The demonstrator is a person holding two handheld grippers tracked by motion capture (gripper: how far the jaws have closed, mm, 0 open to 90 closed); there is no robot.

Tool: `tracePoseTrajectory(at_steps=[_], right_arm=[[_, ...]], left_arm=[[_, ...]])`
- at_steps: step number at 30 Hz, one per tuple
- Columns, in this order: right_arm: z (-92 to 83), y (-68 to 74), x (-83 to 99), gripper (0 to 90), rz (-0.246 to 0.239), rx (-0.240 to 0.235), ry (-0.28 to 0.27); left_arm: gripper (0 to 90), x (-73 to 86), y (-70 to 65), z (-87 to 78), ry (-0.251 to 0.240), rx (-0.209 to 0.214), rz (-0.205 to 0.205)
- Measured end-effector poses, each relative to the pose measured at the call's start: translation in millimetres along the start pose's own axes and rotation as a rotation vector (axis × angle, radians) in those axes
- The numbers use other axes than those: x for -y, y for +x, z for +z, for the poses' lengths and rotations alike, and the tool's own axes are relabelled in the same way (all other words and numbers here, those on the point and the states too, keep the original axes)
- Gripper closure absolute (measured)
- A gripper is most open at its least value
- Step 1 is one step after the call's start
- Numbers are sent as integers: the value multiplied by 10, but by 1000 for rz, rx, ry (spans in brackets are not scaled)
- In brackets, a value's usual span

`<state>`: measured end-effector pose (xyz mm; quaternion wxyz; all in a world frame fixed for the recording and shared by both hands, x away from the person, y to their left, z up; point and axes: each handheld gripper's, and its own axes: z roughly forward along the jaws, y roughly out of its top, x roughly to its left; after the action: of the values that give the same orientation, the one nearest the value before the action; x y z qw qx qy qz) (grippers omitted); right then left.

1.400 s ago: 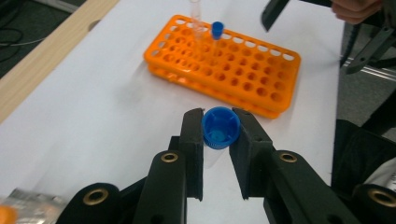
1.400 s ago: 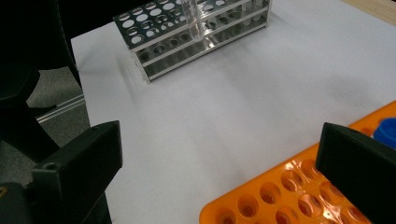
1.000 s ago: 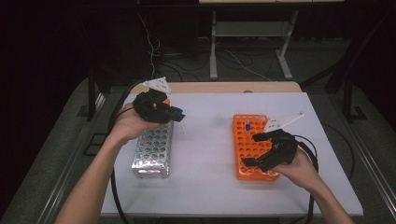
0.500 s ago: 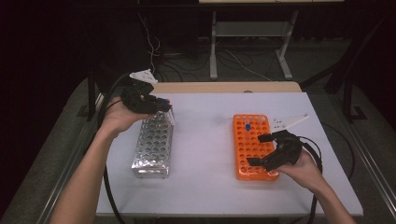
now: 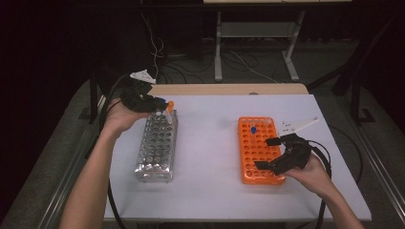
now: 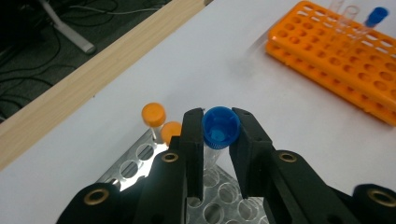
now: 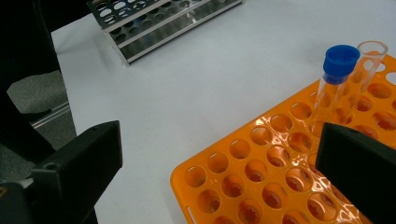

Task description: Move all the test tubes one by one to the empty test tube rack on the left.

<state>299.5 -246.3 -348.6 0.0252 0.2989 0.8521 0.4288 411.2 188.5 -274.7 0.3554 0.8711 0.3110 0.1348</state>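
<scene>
High view: fixed above the near edge, looking forward and down across the whole counter (image 5: 210, 138). Left gripper view: riding close over the metal rack (image 6: 140, 158), facing the orange rack (image 6: 345, 51) farther off. Right gripper view: low over the orange rack (image 7: 261, 177), metal rack (image 7: 154, 23) beyond. Both racks shared by all three.

- Blue-capped tube (image 6: 220, 133): clear body, blue cap.
- Metal rack (image 5: 157, 146): shiny silver.
- Two orange-capped tubes (image 6: 154, 115) in it.
- Plastic rack (image 5: 258, 150): bright orange.
- Table (image 5: 210, 143): white.
- Left gripper (image 6: 219, 156): black.
</scene>
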Motion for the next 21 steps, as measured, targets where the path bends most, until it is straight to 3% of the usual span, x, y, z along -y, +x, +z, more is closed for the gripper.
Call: tracePoseTrajectory(at_steps=[9, 13, 21], right_arm=[[6, -16, 39, 2, 11, 0, 0], [2, -25, 53, 2, 14, 1, -4], [-3, -41, 78, 2, 18, 3, -7]], left_arm=[[740, 150, 134, 151, -12, -20, -60], [741, 196, 172, 206, -22, -9, -83], [741, 256, 157, 336, 1, -9, -73]])
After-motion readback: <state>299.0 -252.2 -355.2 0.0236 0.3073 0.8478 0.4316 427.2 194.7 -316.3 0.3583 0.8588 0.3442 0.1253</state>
